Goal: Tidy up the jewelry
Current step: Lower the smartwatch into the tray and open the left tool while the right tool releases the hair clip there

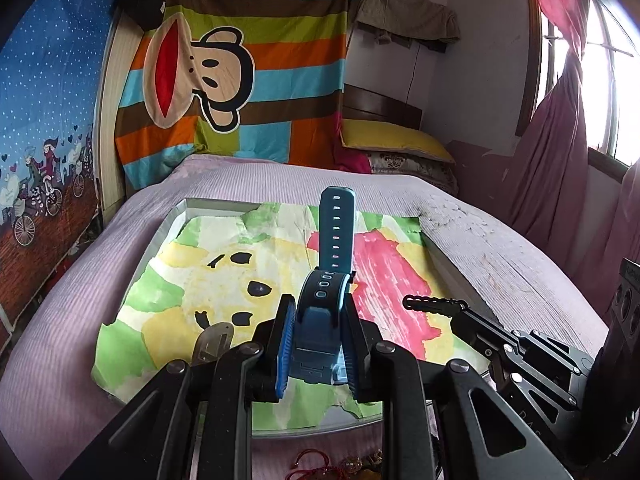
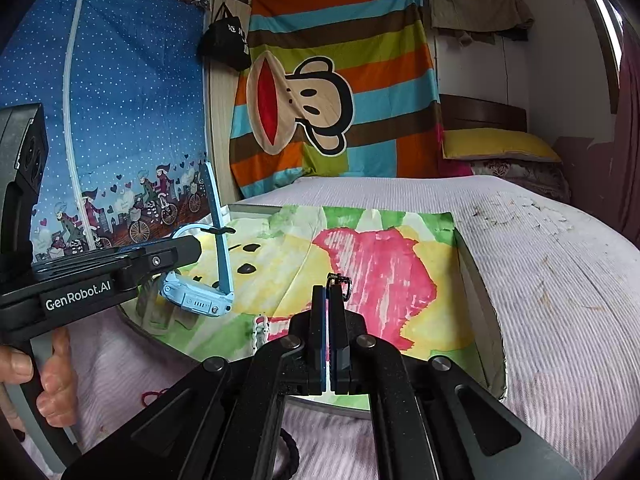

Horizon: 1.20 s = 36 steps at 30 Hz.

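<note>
Big bed [image 1: 500,264] under a flat tray [image 2: 486,300] lined with painted paper [image 1: 240,264]. Left gripper [image 1: 316,344] tipped a bit down over the tray, jaws squeezing a blue watch [image 1: 320,336], strap sticking up. A hand [image 2: 56,384] wrapped round its handle. Right gripper [image 2: 330,320] beside it, also tipped down, jaws pinched tight on a small dark chain [image 2: 340,282].

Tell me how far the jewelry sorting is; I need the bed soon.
Nothing visibly sits in the tray yet. In hand: the left gripper holds a blue watch, and the right gripper is shut on a small dark chain. Left: red cord pieces on the bed.
</note>
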### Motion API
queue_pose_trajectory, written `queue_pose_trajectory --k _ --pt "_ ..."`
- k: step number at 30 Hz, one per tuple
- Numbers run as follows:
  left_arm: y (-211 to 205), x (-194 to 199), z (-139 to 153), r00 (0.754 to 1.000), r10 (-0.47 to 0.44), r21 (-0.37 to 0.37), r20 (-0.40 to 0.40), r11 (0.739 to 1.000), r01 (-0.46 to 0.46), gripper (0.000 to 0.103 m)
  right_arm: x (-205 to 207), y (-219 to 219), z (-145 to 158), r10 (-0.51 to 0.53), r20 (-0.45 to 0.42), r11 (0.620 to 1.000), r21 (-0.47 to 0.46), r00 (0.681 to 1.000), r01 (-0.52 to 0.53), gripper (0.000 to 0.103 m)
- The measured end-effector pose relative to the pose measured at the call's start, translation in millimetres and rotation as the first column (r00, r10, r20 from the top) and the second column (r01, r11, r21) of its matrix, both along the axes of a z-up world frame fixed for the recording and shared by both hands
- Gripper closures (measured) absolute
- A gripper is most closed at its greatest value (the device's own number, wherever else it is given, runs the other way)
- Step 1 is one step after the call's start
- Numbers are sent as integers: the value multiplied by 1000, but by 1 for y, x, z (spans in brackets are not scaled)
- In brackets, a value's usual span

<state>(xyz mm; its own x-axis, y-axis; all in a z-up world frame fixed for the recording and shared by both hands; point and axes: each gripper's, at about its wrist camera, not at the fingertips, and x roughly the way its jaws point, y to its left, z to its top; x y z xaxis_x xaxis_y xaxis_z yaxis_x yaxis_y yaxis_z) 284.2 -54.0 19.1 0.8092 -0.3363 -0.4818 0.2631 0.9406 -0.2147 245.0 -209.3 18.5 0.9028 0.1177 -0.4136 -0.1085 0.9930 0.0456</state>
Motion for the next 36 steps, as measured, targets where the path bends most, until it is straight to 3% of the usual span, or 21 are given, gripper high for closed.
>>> queue_pose_trajectory --k 14,21,23,25,27,29,33,36 --pt "-1 10 -18 993 -10 22 -119 1000 13 81 25 -15 -33 1 -180 997 70 984 11 102" --pt "6 -4 -17 992 -21 16 -121 1000 23 79 21 -25 -38 7 -201 993 119 980 17 101" --pt "8 -9 -15 994 -21 12 -108 1000 22 74 17 -25 -36 4 -194 993 119 981 20 100" --pt "11 -15 -12 996 -8 12 -91 1000 9 57 13 -25 -34 3 -183 994 111 983 18 96" --pt "18 -22 -8 998 9 -5 -56 1000 -9 44 8 -25 -31 -9 -171 994 105 985 27 88" --pt "24 -31 -3 1000 19 -27 -21 999 -20 37 1 -27 -27 -21 -151 994 106 988 37 73" --pt "35 -47 7 998 55 -45 38 998 -53 21 -18 -30 -15 -50 -84 993 103 995 58 62" --pt "43 -63 13 992 83 -54 93 995 -78 4 -35 -30 -5 -61 -28 992 105 998 64 45"
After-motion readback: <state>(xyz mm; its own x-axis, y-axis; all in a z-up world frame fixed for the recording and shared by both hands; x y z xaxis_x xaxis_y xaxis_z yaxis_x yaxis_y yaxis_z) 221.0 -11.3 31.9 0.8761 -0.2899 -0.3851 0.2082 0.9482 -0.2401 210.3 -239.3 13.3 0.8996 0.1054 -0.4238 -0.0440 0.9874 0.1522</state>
